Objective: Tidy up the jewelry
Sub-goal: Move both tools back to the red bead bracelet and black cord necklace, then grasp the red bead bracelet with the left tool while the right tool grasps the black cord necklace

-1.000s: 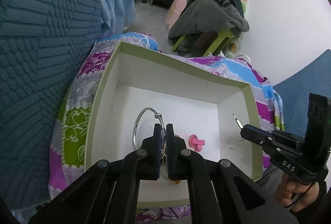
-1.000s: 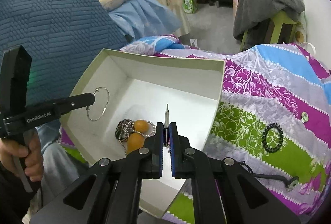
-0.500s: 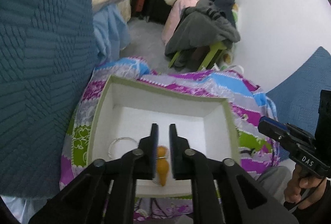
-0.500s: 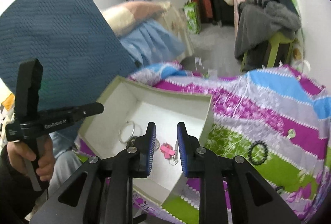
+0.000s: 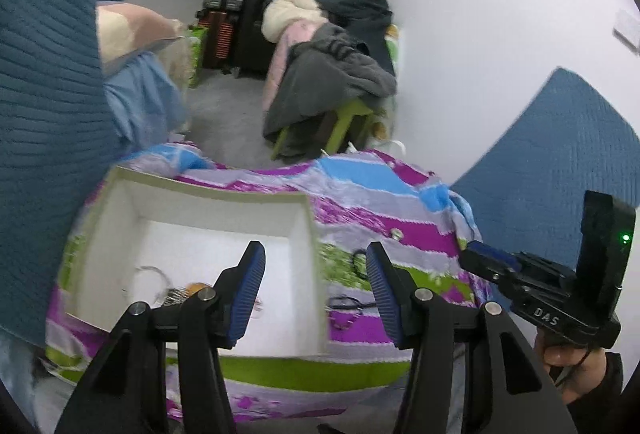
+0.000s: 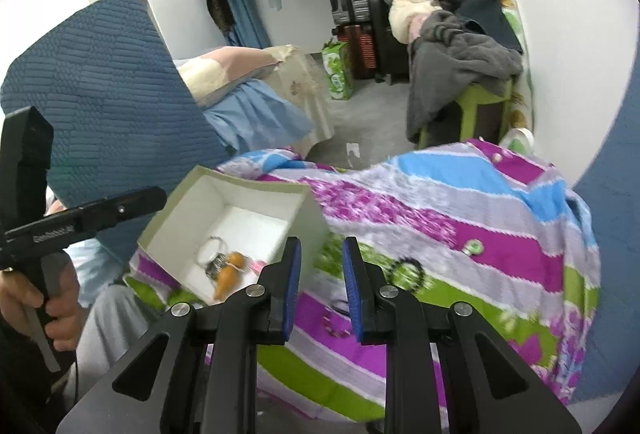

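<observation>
Left wrist view, left to right: we note the white box (image 5: 108, 246) with a green rim at lower left of the frame, sitting on the patterned bedspread (image 5: 400, 218). Inside it, toward the lower left corner, lie a silver bangle (image 5: 146, 280) and, just beside it, an orange bead piece (image 5: 195, 287), both blurred. The left gripper (image 5: 315, 284) fills the bottom centre; its jaws have just been opening and stand wide, with nothing between the blue pads. One finger overlaps the box interior, the other the bedspread. Between them, on the cloth just right of the box, we see a dark ring-shaped item (image 5: 358, 262), too blurred to name. At far right the right gripper (image 5: 478, 254) is seen side-on, gripped by a hand (image 5: 568, 358); its fingers read as one dark bar here. Right wrist view: at far left a hand (image 6: 60, 310) holds the left gripper's handle. The box (image 6: 236, 185) lies left of centre with the bangle (image 6: 210, 252) and orange beads (image 6: 230, 272) touching. The right gripper (image 6: 320, 286) at bottom centre shows a narrow gap, empty. A black beaded bracelet (image 6: 408, 274) lies on the bedspread (image 6: 480, 246), right of the fingers.
</observation>
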A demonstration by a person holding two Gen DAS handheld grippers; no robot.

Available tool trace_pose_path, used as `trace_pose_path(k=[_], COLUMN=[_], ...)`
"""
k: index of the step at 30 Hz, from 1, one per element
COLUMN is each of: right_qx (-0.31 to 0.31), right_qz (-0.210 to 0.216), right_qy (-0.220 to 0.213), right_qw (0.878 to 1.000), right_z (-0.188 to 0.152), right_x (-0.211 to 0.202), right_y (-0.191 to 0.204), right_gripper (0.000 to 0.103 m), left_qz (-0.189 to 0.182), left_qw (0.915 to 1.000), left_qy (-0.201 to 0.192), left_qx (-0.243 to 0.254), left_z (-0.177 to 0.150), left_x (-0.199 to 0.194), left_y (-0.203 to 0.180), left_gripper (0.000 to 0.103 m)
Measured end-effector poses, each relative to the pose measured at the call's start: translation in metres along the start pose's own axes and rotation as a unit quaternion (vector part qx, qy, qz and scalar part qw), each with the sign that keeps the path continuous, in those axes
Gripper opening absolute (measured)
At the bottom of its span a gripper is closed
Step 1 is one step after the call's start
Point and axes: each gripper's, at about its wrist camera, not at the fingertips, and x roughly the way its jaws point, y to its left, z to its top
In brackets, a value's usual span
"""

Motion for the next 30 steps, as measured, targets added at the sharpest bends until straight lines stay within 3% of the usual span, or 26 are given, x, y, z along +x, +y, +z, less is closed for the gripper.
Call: trace_pose_path(k=[11,20,30], right_qx=[0.009,-0.023,-0.079], right_qz=[0.001,0.022,0.025], right_qy=[0.043,0.096,0.14], right_qw=[0.999,0.995,0.987], right_z=[-0.049,-0.076,-0.089], right_x=[0.016,0.065,0.114], right_y=[-0.064,-0.09,-0.103], right_gripper=[0.019,0.02,0.02], left_qz=[-0.017,-0.005,0.02], left_qw=[0.9991,0.996,0.9885], left_qy=[0.037,0.087,0.14], left_qx=[0.015,0.016,0.053], left_z=[-0.05,-0.077,-0.103], left_x=[0.056,0.118,0.169], left_y=[-0.059,-0.068,-0.07], left_gripper=[0.05,0.05,0.046])
